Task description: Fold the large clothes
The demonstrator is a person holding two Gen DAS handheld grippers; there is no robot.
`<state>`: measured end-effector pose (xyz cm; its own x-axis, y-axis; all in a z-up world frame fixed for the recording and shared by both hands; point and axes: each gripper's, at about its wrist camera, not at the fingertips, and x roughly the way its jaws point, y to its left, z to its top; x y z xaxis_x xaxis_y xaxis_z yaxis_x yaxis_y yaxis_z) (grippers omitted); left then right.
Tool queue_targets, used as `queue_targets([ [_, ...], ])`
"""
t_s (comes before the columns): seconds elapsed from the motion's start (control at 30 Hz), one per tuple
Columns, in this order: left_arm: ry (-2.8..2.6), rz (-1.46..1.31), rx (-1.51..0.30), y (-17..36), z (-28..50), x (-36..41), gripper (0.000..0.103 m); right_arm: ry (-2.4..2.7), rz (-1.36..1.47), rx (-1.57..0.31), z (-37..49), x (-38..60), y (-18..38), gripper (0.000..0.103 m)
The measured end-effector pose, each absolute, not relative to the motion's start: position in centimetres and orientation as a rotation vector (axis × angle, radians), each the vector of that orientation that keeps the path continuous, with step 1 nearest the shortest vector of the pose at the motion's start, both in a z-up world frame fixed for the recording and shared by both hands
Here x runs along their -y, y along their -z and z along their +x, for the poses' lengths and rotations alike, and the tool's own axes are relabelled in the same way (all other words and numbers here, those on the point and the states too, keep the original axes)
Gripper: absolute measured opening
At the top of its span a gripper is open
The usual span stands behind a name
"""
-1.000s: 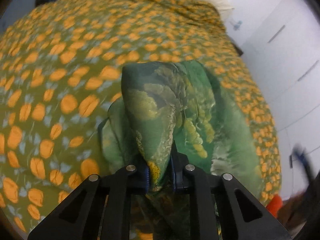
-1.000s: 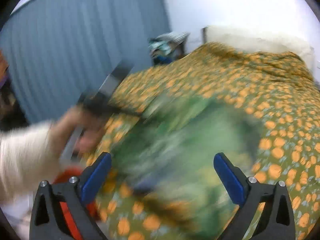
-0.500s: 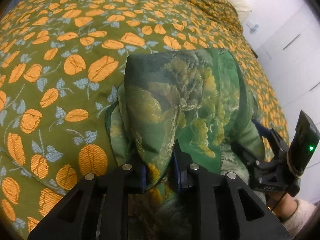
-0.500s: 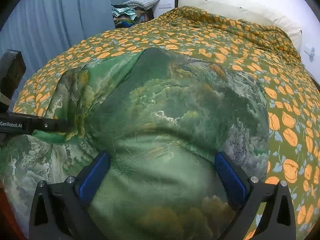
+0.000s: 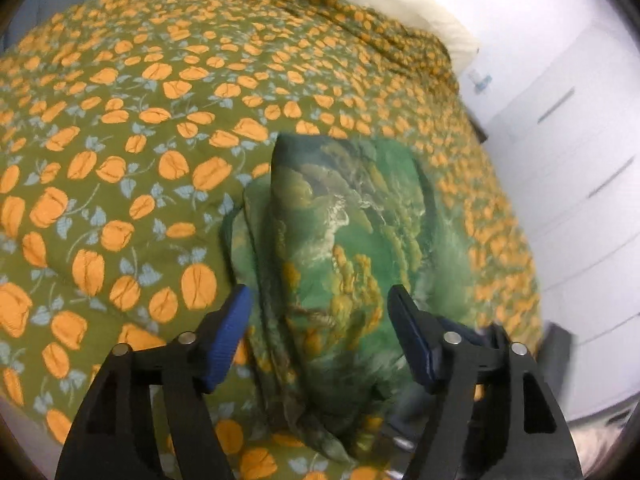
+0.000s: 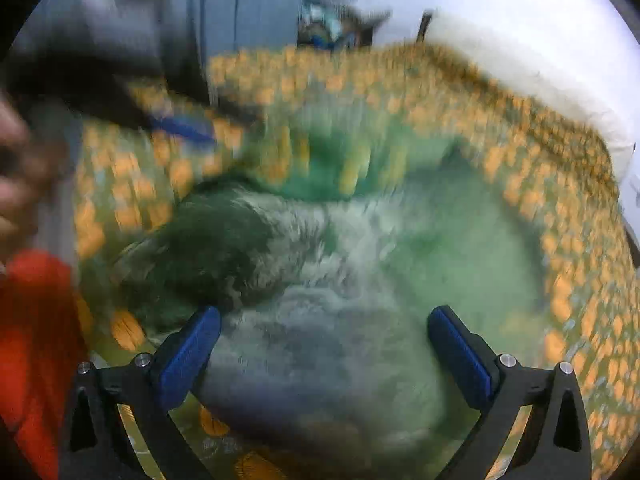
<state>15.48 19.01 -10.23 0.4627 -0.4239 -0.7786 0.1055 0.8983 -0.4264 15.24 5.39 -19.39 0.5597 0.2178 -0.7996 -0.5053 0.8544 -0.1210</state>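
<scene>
A green garment [image 5: 344, 240] printed with a landscape lies folded into a compact stack on the orange-flowered bedspread [image 5: 120, 140]. My left gripper [image 5: 320, 320] hangs over its near end with the jaws opening; the cloth lies under and between the blue pads [image 5: 232, 324] but they do not press it. In the blurred right wrist view the same garment [image 6: 360, 248] fills the middle. My right gripper [image 6: 324, 344] stands open just above it, nothing pinched. The left gripper shows there as a dark blur [image 6: 120, 92] at upper left, with a hand [image 6: 16, 168] behind it.
A cream pillow [image 5: 432, 20] lies at the head of the bed. White drawer fronts [image 5: 580, 160] stand along the bed's right side. A blue curtain [image 6: 260, 8] and a heap of clothes [image 6: 336, 28] are at the far left. Something red [image 6: 36, 340] is at the near edge.
My left gripper, shut on a fold of the garment before, has let go and its jaws have spread wide. The right gripper has dropped low over the garment, still open.
</scene>
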Motion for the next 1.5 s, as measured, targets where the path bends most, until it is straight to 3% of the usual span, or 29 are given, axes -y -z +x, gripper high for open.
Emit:
queue_targets([
  [0.13, 0.250, -0.269, -1.064, 10.8, 14.1, -18.2, 0.073, -0.425, -0.439, -0.821, 14.0, -6.2, 22.0, 0.103],
  [0.43, 0.125, -0.148, -0.964, 8.0, 11.5, -17.4, 0.079, -0.405, -0.251, -0.754, 9.2, 0.0, 14.9, 0.103],
  [0.7, 0.089, -0.047, -0.928, 6.7, 11.0, -16.0, 0.082, -0.325, -0.192, -0.814, 8.1, 4.5, 14.8, 0.103],
  [0.83, 0.189, -0.133, -0.955, 7.2, 11.8, -15.9, 0.087, -0.274, -0.118, -0.867, 8.6, 6.9, 15.3, 0.103],
  [1.07, 0.439, -0.473, -1.176, 14.4, 18.9, -19.7, 0.095, -0.290, 0.263, -0.945, 11.4, 14.8, 15.7, 0.103],
  [1.17, 0.456, -0.491, -1.242, 17.4, 20.7, -20.0, 0.103, -0.385, 0.481, -1.005, 14.4, 17.6, 17.9, 0.103],
  [1.5, 0.567, -0.570, -1.409, 25.1, 24.0, -19.1, 0.103, -0.603, 0.715, -1.135, 23.8, 16.4, 26.7, 0.103],
])
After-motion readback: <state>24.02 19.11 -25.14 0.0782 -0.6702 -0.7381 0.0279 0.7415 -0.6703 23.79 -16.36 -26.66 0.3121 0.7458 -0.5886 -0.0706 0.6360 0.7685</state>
